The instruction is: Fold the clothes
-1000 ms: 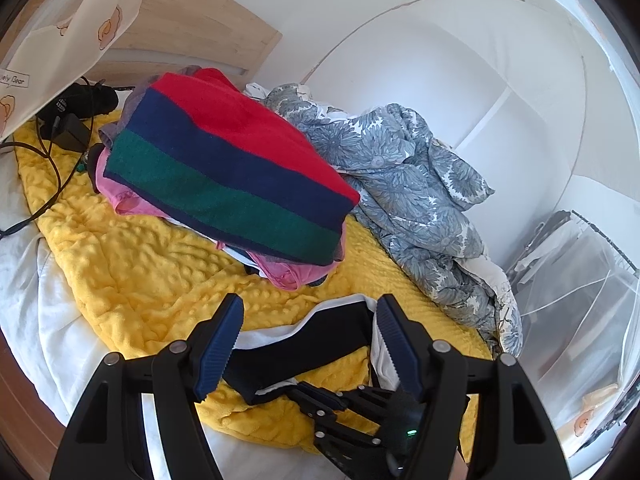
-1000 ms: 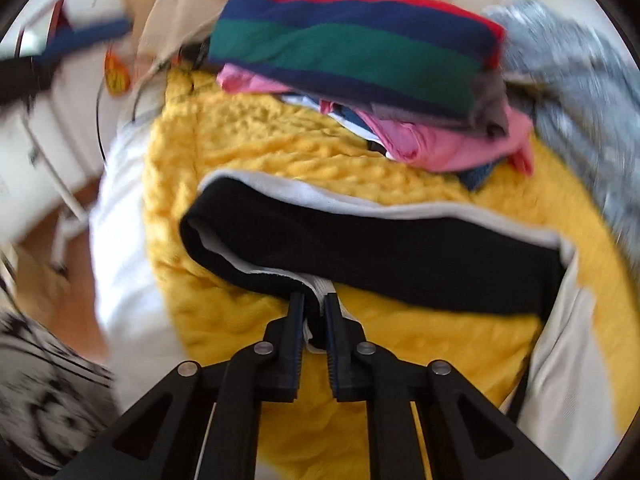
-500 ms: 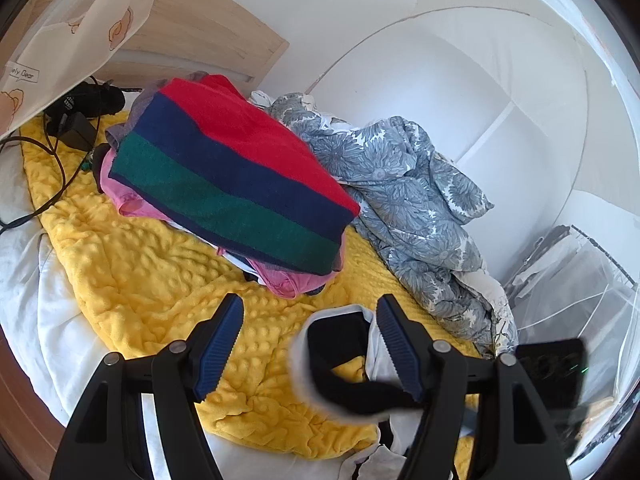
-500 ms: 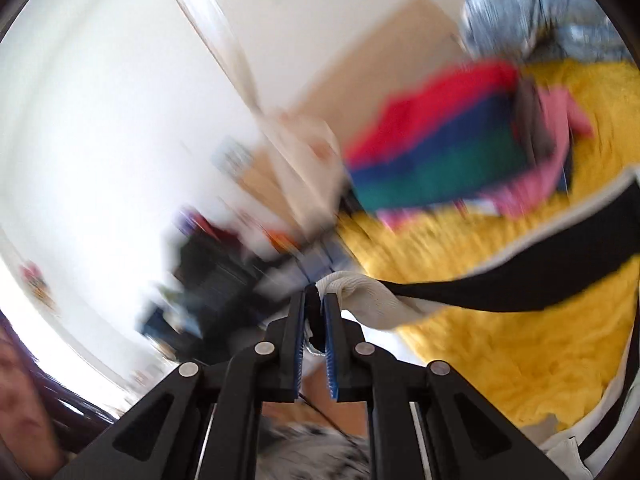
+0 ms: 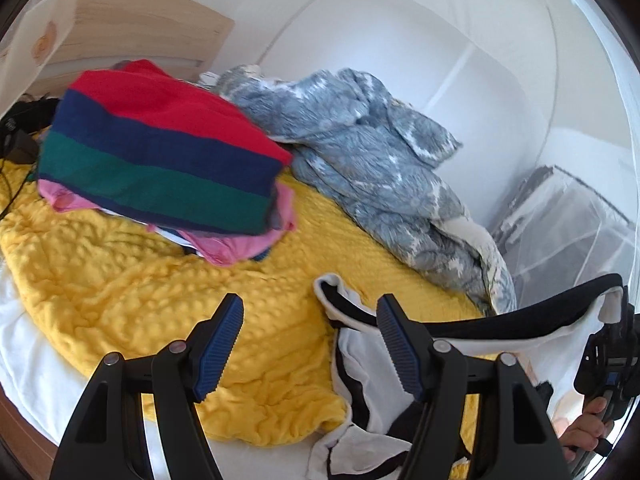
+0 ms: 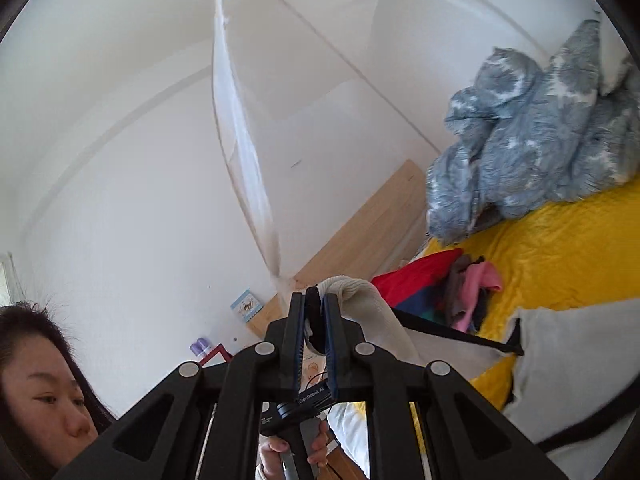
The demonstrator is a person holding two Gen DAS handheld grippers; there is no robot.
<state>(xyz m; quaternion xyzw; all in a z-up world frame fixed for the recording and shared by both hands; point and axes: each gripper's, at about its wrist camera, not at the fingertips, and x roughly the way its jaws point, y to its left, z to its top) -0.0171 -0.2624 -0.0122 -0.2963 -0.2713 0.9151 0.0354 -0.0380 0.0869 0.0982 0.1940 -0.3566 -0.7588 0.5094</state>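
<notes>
A white garment with black bands [image 5: 360, 356] lies on the yellow blanket [image 5: 120, 280] and stretches up to the right. My right gripper [image 6: 314, 312] is shut on the garment's cuff [image 6: 360, 300] and holds it lifted; it also shows at the right edge of the left wrist view [image 5: 612, 344]. My left gripper [image 5: 310, 344] is open and empty, hovering above the blanket just left of the garment.
A folded stack topped by a red, navy and green striped sweater [image 5: 160, 152] sits on the blanket at the back left. A crumpled grey floral duvet [image 5: 380, 168] lies behind. A wooden headboard [image 5: 132, 28], white netting [image 5: 580, 232] and black cables [image 5: 20, 136] surround the bed.
My right gripper has lifted the cuff up and away to the right, pulling the garment off the blanket and swinging its view upward. The left gripper stays open and has moved slightly.
</notes>
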